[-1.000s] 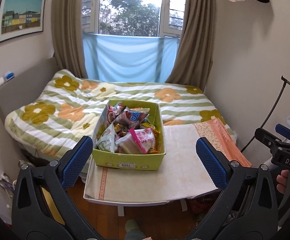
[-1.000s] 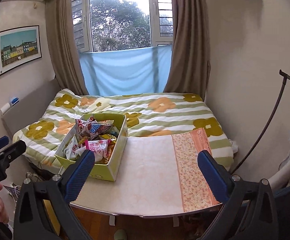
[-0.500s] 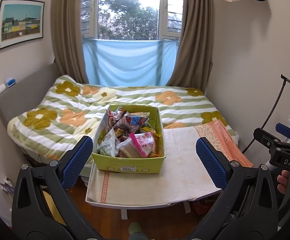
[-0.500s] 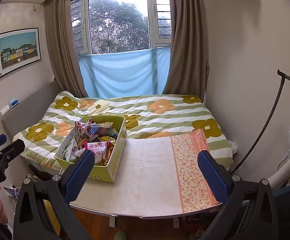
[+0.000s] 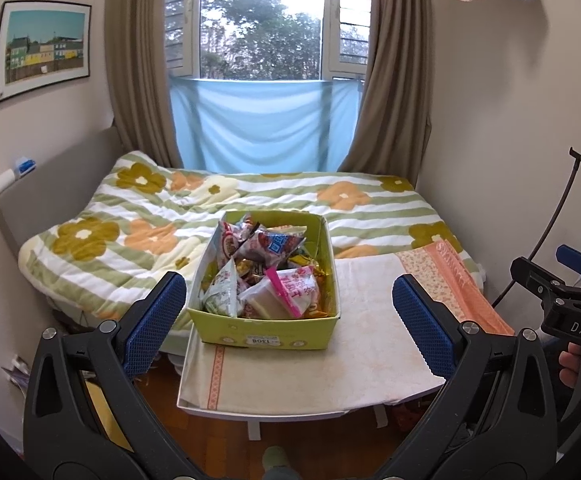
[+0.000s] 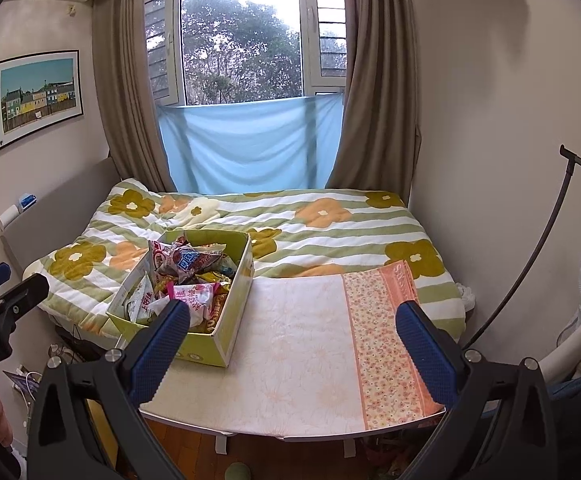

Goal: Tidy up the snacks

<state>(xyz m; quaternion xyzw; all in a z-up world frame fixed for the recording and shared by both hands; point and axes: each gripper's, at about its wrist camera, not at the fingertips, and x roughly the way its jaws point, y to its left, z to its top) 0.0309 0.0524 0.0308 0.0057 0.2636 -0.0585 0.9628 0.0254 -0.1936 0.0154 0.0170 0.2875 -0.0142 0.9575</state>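
Observation:
A yellow-green cardboard box (image 5: 262, 332) (image 6: 238, 280) full of snack packets (image 5: 266, 276) (image 6: 188, 276) stands on the left part of a small table covered by a pale cloth (image 5: 370, 360) (image 6: 302, 344). My left gripper (image 5: 288, 320) is open, held back from the table's near edge, its blue pads either side of the box in the view. My right gripper (image 6: 290, 340) is also open with nothing between its pads, aimed at the bare cloth right of the box. Each gripper shows at the edge of the other's view.
A bed with a striped flower quilt (image 5: 250, 208) lies behind the table, under a window with a blue cloth (image 5: 266, 124). A wall stands close on the right, with a thin curved black pole (image 6: 542, 240). Wooden floor (image 5: 230, 448) shows below the table.
Both grippers have risen and drawn back a little, so the table and box sit lower and farther in the views. Both stay open.

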